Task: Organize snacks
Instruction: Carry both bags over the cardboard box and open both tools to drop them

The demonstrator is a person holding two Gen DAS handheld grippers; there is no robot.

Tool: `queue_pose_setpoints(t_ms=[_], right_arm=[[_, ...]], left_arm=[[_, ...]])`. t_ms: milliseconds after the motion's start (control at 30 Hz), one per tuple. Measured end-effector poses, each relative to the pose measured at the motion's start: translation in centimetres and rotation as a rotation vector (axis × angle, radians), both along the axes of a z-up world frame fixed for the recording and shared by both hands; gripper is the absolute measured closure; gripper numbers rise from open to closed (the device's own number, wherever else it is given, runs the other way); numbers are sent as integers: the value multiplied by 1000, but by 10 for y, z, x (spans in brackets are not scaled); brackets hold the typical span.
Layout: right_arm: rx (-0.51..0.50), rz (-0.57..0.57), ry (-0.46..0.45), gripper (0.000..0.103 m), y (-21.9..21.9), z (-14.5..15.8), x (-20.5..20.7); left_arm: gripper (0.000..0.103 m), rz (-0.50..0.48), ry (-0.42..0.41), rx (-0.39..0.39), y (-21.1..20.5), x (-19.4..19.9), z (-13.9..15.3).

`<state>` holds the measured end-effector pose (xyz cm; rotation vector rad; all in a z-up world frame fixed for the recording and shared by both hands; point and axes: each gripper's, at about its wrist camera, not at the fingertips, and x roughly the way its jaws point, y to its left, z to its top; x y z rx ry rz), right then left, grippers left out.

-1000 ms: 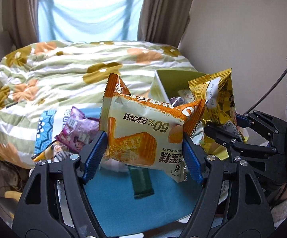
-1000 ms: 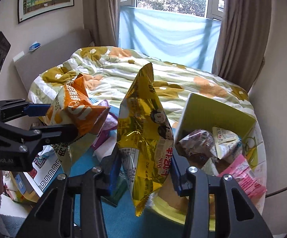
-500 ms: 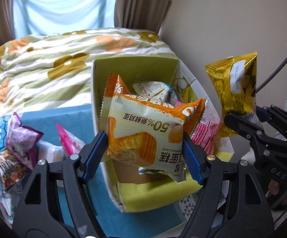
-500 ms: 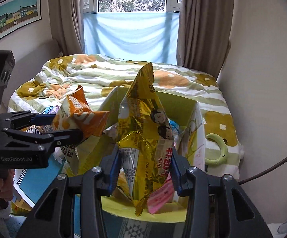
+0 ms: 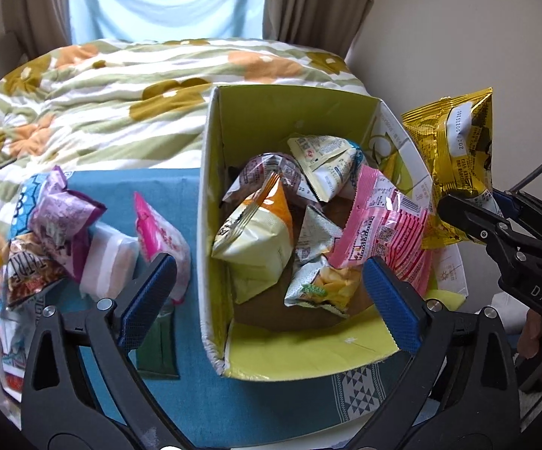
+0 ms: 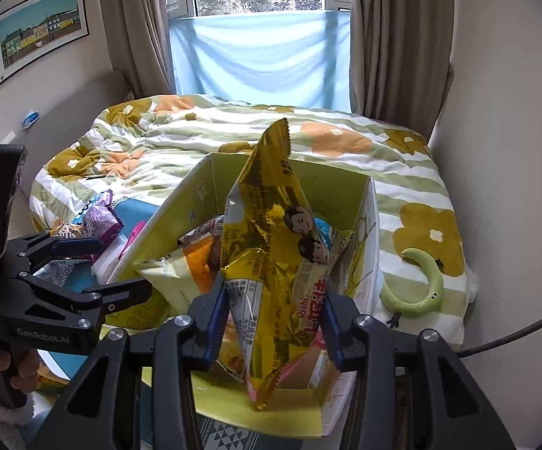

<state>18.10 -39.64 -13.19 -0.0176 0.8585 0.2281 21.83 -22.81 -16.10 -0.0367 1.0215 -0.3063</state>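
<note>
A yellow-green cardboard box (image 5: 293,120) stands on the blue table and holds several snack packets. The orange and cream cake packet (image 5: 255,232) lies inside it, also seen in the right wrist view (image 6: 184,273). My left gripper (image 5: 267,296) is open and empty above the box's near end. My right gripper (image 6: 271,318) is shut on a gold snack bag (image 6: 274,247), held upright over the box (image 6: 361,232); the left wrist view shows this bag (image 5: 458,157) at the box's right side.
Loose snacks lie left of the box: a purple packet (image 5: 60,217), a pink packet (image 5: 158,228), a green bar (image 5: 158,341). A flowered quilt (image 5: 120,86) covers the bed behind. A green curved toy (image 6: 421,285) lies on the quilt at right.
My left gripper has opened and let the orange cake packet drop into the box. My right gripper with the gold bag has moved in over the box.
</note>
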Motion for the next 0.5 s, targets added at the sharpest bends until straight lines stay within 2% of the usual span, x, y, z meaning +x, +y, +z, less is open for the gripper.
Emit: queue_pose_setpoints(t_ms=[200, 367, 500], right_arm=[[95, 80, 53, 63, 16, -5, 18], [181, 148, 141, 63, 36, -21, 27], [201, 172, 183, 62, 51, -38, 22]], left_arm=[[4, 64, -9, 39, 17, -12, 9], [4, 123, -10, 65, 36, -21, 14], [4, 163, -2, 66, 53, -30, 11]])
